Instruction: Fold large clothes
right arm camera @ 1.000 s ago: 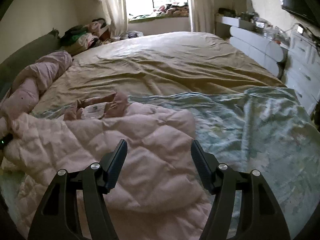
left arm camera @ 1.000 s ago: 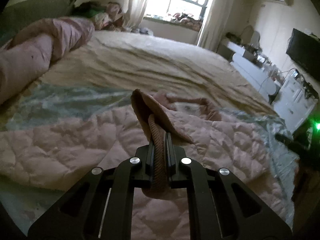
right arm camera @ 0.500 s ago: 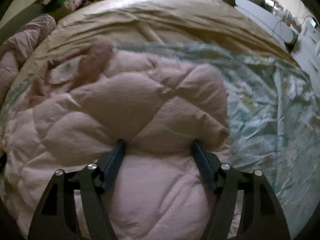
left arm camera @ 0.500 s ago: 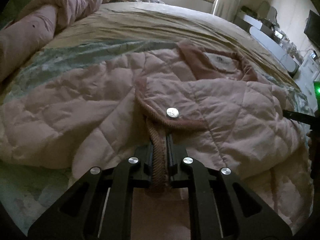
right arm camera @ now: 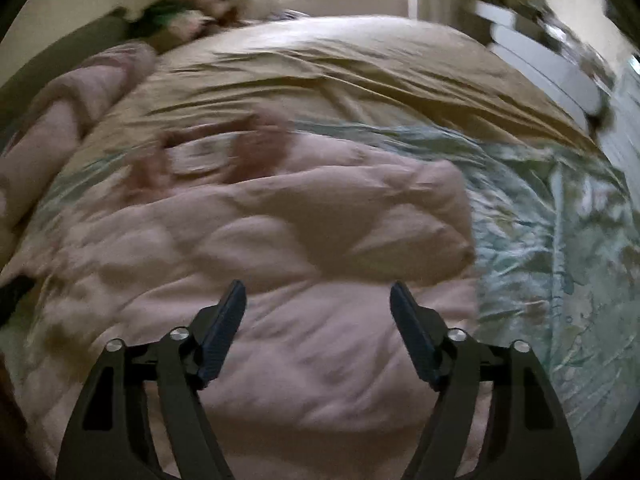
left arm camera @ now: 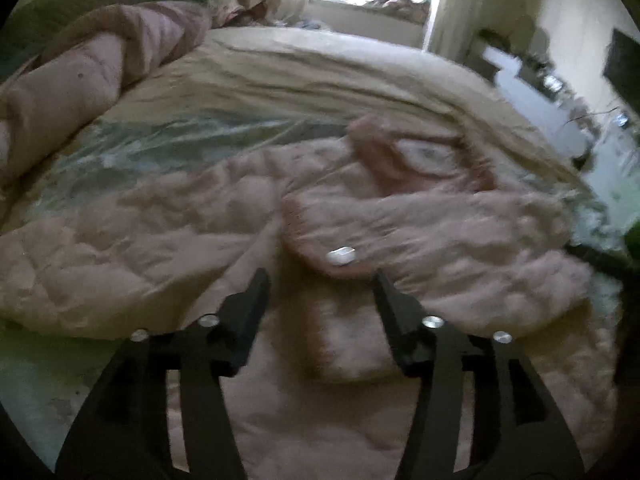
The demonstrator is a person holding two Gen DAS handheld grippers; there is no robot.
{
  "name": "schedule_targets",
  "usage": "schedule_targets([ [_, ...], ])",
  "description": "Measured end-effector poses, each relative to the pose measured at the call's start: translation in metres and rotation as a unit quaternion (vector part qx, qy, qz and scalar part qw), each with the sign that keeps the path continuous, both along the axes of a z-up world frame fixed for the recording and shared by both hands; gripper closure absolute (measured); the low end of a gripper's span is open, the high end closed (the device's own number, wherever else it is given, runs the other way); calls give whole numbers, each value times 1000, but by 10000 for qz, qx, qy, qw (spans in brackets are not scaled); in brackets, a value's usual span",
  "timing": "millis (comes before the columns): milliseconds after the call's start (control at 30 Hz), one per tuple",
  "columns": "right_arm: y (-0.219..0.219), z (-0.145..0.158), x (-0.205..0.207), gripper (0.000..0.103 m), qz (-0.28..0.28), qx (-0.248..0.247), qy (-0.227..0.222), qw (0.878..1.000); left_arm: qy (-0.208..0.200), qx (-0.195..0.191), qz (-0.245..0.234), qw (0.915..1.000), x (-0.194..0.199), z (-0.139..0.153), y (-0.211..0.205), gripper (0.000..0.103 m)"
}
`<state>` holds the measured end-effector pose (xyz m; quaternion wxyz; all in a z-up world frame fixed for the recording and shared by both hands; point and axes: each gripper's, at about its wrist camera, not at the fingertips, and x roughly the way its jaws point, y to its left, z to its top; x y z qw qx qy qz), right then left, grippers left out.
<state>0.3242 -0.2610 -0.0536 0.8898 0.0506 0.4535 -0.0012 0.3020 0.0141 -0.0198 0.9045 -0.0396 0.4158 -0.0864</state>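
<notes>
My left tool [left arm camera: 320, 280] has just released the cuff [left arm camera: 344, 258], jaws now wide like my right tool [right arm camera: 318, 292], so the pink jacket [right arm camera: 320, 240] sleeve fold appears laid.

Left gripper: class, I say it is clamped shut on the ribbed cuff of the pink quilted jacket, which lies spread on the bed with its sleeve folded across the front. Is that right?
Not quite. The left wrist view shows the left gripper open, jaws apart and holding nothing. The rest stands: the pink quilted jacket lies spread on the bed, sleeve folded across its front.
</notes>
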Motion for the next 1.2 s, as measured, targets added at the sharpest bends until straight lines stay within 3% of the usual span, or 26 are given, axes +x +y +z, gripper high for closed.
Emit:
schedule_targets([
  [167, 23, -7, -15, 27, 261, -223, 131, 9993, 334, -153, -626, 9974, 8, -9, -46, 43],
  [333, 13, -32, -14, 26, 34, 23, 522, 9986, 946, -113, -593, 9937, 25, -55, -53, 38],
  [600, 20, -62, -9, 22, -136, -33, 560, 9983, 825, 104, -680, 9942, 28, -74, -56, 36],
  [800, 22, -40, -19, 22, -151, 60, 434, 9989, 797, -175, -579, 9950, 16, -55, -44, 36],
  [900, 25, -23, -32, 21, -138, 166, 186, 9996, 699, -213, -514, 9960, 6, -39, -35, 27],
  [1033, 32, -1, -50, 12, -101, 217, -92, 9997, 521, -207, -379, 9977, -7, -19, -26, 11],
  [1200, 43, 17, -66, 10, 17, 159, -273, 9995, 406, -260, -241, 9985, -21, -4, -13, 9],
])
